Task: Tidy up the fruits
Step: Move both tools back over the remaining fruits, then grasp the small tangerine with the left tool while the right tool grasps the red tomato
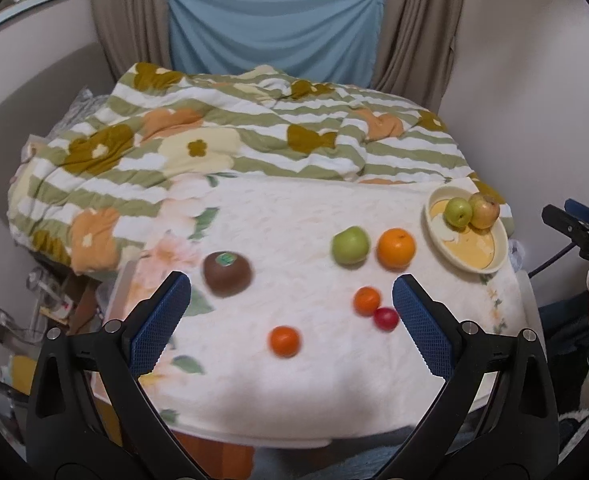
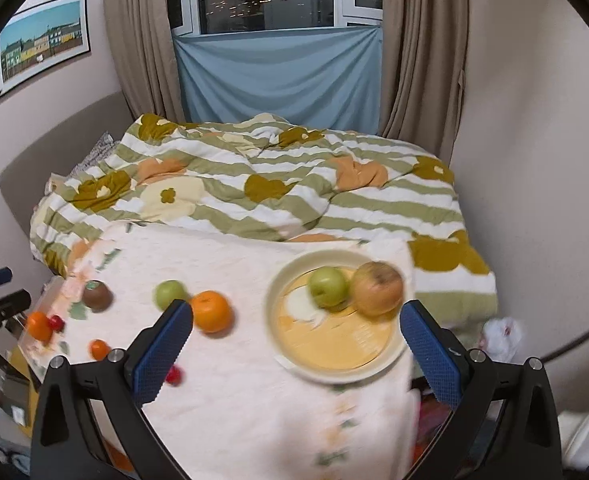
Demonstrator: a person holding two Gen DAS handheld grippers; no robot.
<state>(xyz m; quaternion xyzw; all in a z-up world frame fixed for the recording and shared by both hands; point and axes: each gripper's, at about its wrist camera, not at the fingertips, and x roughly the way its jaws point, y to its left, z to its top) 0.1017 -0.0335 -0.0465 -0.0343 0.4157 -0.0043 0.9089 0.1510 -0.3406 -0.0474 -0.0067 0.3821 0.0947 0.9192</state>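
Nearest, the left gripper (image 1: 290,292) hangs above a white cloth (image 1: 294,392), jaws spread wide and holding nothing. Between its fingers lie a small orange (image 1: 284,341), a second small orange (image 1: 367,300) touching a red fruit (image 1: 386,318), and a kiwi (image 1: 227,273). Farther on, a green apple (image 1: 350,245) sits just beside a big orange (image 1: 396,248). The right gripper (image 2: 296,320), jaws likewise wide and empty, hovers over a yellow plate (image 2: 334,344) holding a green apple and a yellowish apple (image 2: 377,288). Beyond lies a striped floral quilt (image 1: 234,140).
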